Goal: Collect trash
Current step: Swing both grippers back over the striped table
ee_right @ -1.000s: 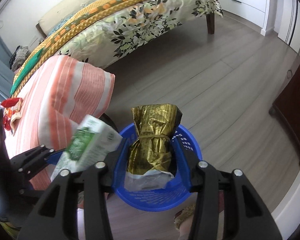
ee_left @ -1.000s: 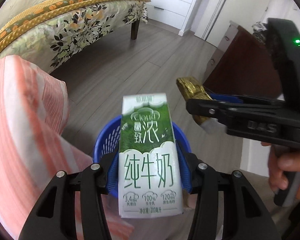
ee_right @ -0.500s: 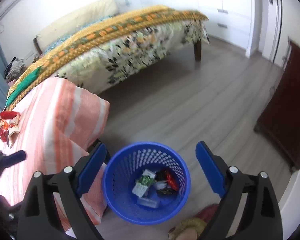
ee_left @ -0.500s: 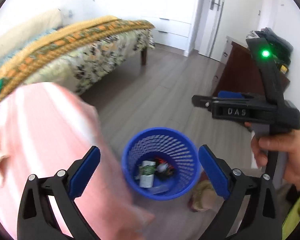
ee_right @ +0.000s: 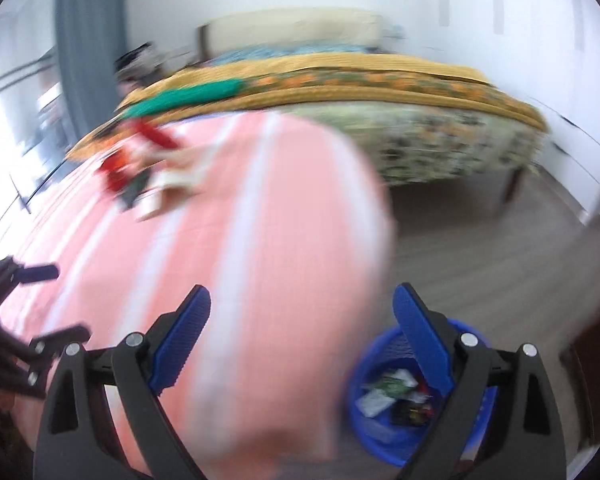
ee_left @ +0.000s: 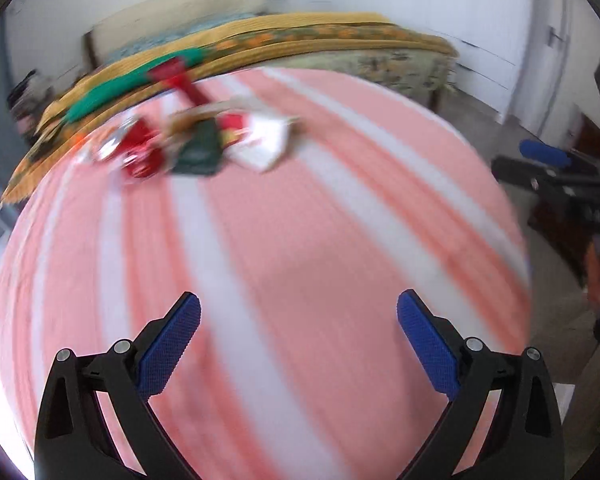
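trash pile (ee_left: 196, 142): 1, blurred | blue bin (ee_right: 384, 432): 1 | hand-held grippers: 2, empty

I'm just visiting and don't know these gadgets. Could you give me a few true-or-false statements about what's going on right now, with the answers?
1. Both grippers, left and right, are open and hold nothing. True.
2. The blue bin is empty. False: several pieces of trash lie in it.
3. A pile of wrappers lies on the striped pink cloth. True.
4. The bin stands on the bed. False: it stands on the floor beside the cloth-covered surface.
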A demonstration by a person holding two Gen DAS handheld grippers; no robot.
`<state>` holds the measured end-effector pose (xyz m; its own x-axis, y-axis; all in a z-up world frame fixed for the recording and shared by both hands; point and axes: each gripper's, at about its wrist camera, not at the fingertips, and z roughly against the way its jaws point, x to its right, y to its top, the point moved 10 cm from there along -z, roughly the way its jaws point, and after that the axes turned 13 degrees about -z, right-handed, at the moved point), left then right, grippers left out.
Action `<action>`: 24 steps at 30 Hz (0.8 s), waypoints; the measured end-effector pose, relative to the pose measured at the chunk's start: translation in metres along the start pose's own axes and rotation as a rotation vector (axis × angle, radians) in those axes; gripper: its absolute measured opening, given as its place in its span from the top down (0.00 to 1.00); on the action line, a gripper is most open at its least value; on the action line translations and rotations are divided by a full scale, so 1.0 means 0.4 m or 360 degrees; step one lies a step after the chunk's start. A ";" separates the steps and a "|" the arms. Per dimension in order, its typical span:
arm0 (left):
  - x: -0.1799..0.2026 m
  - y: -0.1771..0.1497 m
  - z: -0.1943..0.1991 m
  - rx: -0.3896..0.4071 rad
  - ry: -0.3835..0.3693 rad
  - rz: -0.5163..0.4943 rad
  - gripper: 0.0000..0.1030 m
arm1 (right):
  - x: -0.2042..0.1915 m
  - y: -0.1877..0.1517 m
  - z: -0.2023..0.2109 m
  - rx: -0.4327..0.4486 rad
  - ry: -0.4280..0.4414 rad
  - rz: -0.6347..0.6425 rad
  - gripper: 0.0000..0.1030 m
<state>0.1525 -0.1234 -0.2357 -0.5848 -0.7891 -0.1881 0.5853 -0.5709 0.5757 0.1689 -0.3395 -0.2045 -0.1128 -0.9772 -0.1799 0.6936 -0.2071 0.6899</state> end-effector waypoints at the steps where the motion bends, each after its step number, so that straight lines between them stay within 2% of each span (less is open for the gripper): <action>1: -0.036 -0.015 0.003 -0.0009 0.0021 0.0029 0.05 | -0.047 -0.009 -0.014 -0.0027 0.0026 0.0042 0.13; 4: -0.130 -0.052 0.008 -0.0039 0.0079 0.0106 0.05 | -0.175 -0.033 -0.070 -0.0119 0.0069 0.0200 0.13; 7: -0.210 -0.088 0.006 -0.0087 0.0108 0.0187 0.05 | -0.257 -0.058 -0.122 -0.0210 0.0078 0.0323 0.13; 9: -0.249 -0.096 -0.003 -0.0115 0.0098 0.0224 0.05 | -0.305 -0.079 -0.162 -0.0274 0.0082 0.0409 0.12; 12: -0.275 -0.084 -0.023 -0.0154 0.0052 0.0239 0.05 | -0.335 -0.074 -0.184 -0.0277 0.0095 0.0425 0.10; 14: -0.281 -0.063 -0.032 -0.0148 0.0033 0.0238 0.05 | -0.333 -0.068 -0.199 -0.0293 0.0093 0.0416 0.04; 16: -0.296 -0.019 -0.037 -0.0119 0.0023 0.0241 0.05 | -0.325 -0.070 -0.213 -0.0352 0.0137 0.0337 0.04; 20: -0.345 0.095 -0.078 -0.0058 0.0119 0.0273 0.05 | -0.327 -0.072 -0.215 -0.0339 0.0129 0.0337 0.04; 24: -0.424 0.192 -0.161 -0.0033 0.0246 0.0418 0.05 | -0.326 -0.070 -0.216 -0.0340 0.0134 0.0331 0.04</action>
<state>0.3327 -0.0481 -0.2110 -0.3204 -0.9346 -0.1544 0.7173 -0.3458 0.6049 0.2257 -0.2020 -0.2608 0.1003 -0.9884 -0.1141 0.8306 0.0201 0.5565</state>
